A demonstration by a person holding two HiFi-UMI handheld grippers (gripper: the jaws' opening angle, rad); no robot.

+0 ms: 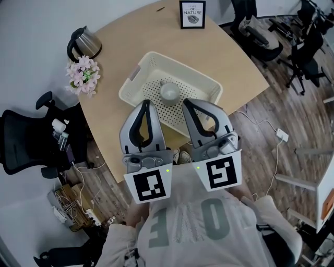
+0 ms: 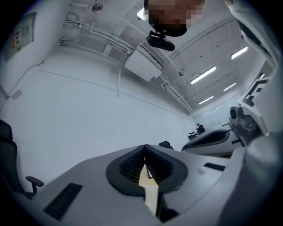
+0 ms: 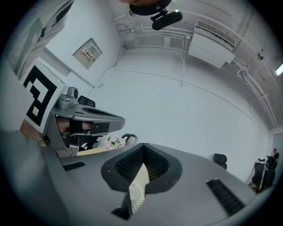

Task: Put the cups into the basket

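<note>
A cream perforated basket [image 1: 135, 78] stands on the round wooden table [image 1: 229, 57]. One pale grey cup [image 1: 169, 92] sits upside down inside it, near the middle. My left gripper [image 1: 147, 102] and right gripper [image 1: 185, 102] are held side by side above the basket's near edge, tips pointing away from me. Both are shut with nothing between the jaws. In the left gripper view the closed jaws [image 2: 145, 149] meet in a thin seam, and the right gripper [image 3: 142, 148] looks the same in its own view. No other cup shows.
A metal kettle [image 1: 83, 44] and pink flowers [image 1: 83, 75] stand at the table's left edge. A framed sign [image 1: 192, 14] stands at the far edge. Black office chairs [image 1: 31, 138] surround the table. Cables and a power strip [image 1: 282, 135] lie on the wood floor.
</note>
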